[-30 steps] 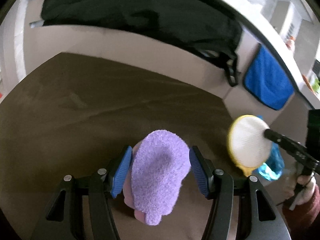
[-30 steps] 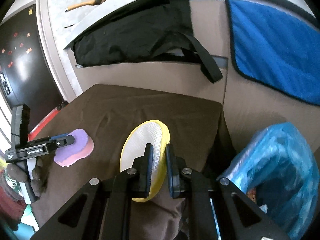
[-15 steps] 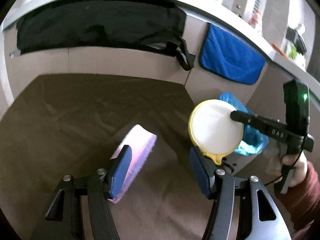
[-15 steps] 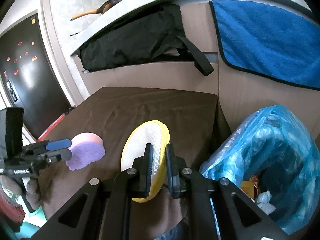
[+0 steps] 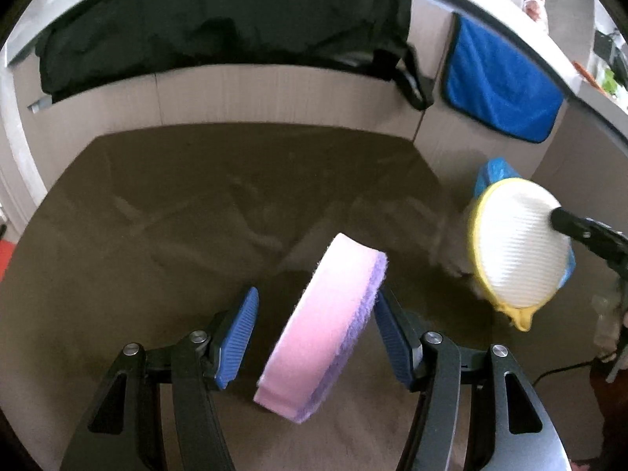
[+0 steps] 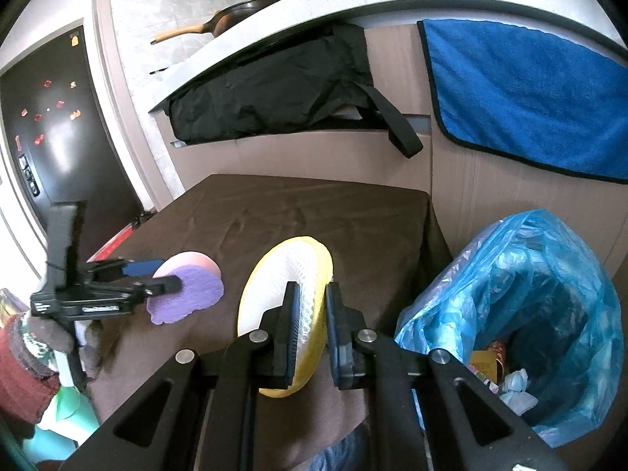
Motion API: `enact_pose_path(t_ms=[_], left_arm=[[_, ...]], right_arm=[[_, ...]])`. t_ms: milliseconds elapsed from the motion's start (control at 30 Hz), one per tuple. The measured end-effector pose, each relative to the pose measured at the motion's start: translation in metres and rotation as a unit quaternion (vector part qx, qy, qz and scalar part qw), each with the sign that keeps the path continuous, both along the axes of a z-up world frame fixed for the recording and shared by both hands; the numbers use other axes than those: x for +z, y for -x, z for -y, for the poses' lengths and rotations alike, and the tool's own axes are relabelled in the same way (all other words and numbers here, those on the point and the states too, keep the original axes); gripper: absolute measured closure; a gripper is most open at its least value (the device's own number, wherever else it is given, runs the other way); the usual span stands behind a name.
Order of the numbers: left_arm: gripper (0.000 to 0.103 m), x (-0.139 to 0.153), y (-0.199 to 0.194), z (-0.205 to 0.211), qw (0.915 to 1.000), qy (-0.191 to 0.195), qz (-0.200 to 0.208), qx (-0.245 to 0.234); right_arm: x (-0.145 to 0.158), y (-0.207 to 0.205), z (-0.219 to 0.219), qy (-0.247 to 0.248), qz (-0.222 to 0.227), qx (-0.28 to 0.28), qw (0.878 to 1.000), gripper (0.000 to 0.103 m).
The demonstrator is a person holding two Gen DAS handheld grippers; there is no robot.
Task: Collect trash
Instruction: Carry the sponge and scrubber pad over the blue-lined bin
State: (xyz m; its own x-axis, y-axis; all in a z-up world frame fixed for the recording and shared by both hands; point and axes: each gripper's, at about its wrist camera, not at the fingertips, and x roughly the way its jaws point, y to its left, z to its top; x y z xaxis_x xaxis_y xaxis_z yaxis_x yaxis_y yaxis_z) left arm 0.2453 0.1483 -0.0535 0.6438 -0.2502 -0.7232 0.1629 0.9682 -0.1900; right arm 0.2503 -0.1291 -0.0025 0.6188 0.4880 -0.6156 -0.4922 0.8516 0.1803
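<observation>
A pink and purple sponge (image 5: 325, 329) stands tilted between the wide-spread fingers of my left gripper (image 5: 314, 337), leaning on the right pad, apart from the left one, above the brown tabletop (image 5: 196, 216). It also shows in the right wrist view (image 6: 186, 292). My right gripper (image 6: 308, 333) is shut on a round yellow-rimmed white mesh scrubber (image 6: 282, 294), held above the table's right edge; it also shows in the left wrist view (image 5: 518, 247). A blue trash bag (image 6: 522, 306) stands open to the right, with several scraps inside.
A black bag (image 6: 274, 94) and a blue towel (image 6: 522, 94) hang on the counter front behind the table. A dark fridge (image 6: 51, 137) stands at the left. The person's gloved hand (image 6: 51, 333) holds the left gripper.
The sponge, flat on the table a second ago, is lifted and turned on edge between the left fingers. Both grippers have risen and shifted rightward toward the bag.
</observation>
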Motion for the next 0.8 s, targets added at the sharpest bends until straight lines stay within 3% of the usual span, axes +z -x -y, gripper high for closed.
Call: enact_pose_path(t_ms=[133,233,300,500,800], left_arm=[[0.042,-0.004,-0.006,0.008,0.9999,-0.007,-0.008,0.000],[0.062,-0.001,-0.002,0.013,0.9999,-0.012,-0.009,0.004],[0.069,0.000,0.000,0.017,0.9998,-0.018,-0.010,-0.001],[0.070,0.017,0.018,0.026,0.9991,-0.034,0.022,0.007],[0.070,0.085,0.044,0.058,0.9955,0.000,0.094,0.005]], right_arm=[[0.003,0.004,-0.001,0.000,0.004,0.003,1.000,0.092],[0.004,0.009,-0.003,0.002,0.006,0.007,1.000,0.092],[0.005,0.012,-0.004,0.002,0.007,0.009,1.000,0.092],[0.008,0.020,-0.008,-0.001,0.010,0.014,1.000,0.092],[0.040,0.038,0.002,0.001,0.054,0.007,0.998,0.092]])
